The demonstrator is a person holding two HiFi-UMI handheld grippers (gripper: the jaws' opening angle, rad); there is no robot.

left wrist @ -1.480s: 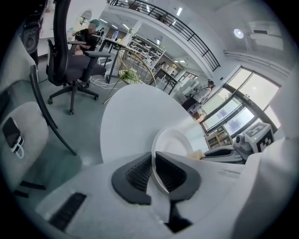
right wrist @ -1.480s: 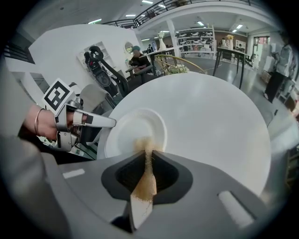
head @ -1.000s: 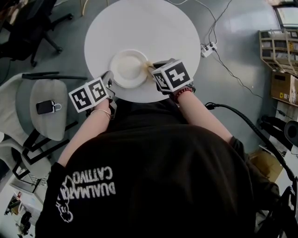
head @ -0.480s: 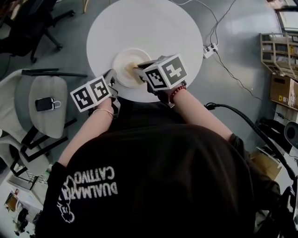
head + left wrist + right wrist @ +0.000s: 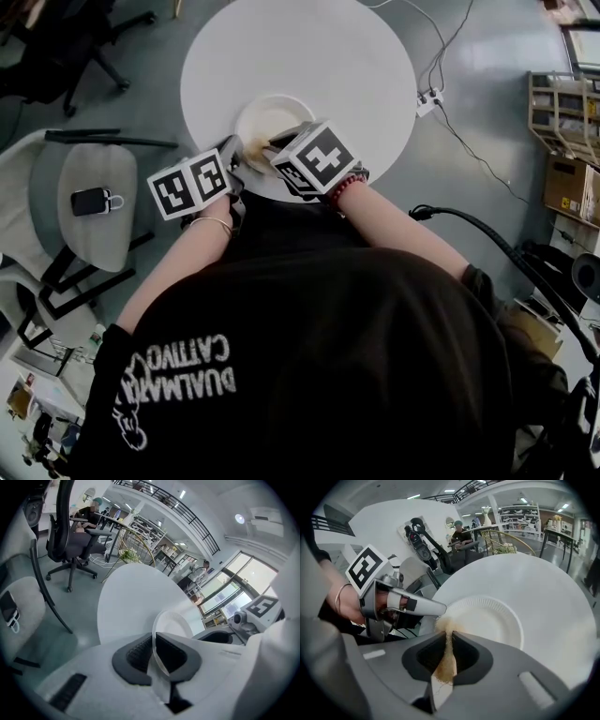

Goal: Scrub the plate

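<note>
A white paper plate [image 5: 265, 122] lies near the front edge of the round white table [image 5: 309, 66]. My left gripper [image 5: 232, 150] is shut on the plate's near-left rim; in the left gripper view the plate's rim [image 5: 155, 641] stands pinched between the jaws. My right gripper [image 5: 272, 145] is shut on a thin tan scrubbing pad [image 5: 446, 660], whose frayed tip rests on the plate [image 5: 487, 620] at its near-left part. In the right gripper view the left gripper [image 5: 433, 609] sits right beside the pad.
A grey chair [image 5: 89, 202] with a phone [image 5: 91, 200] on its seat stands to the left. A power strip [image 5: 427, 99] and cables lie on the floor to the right of the table. Shelves [image 5: 567, 103] stand at far right.
The right gripper has swept the pad leftward across the plate, from its right rim to its near-left part. The left gripper kept its hold on the rim.
</note>
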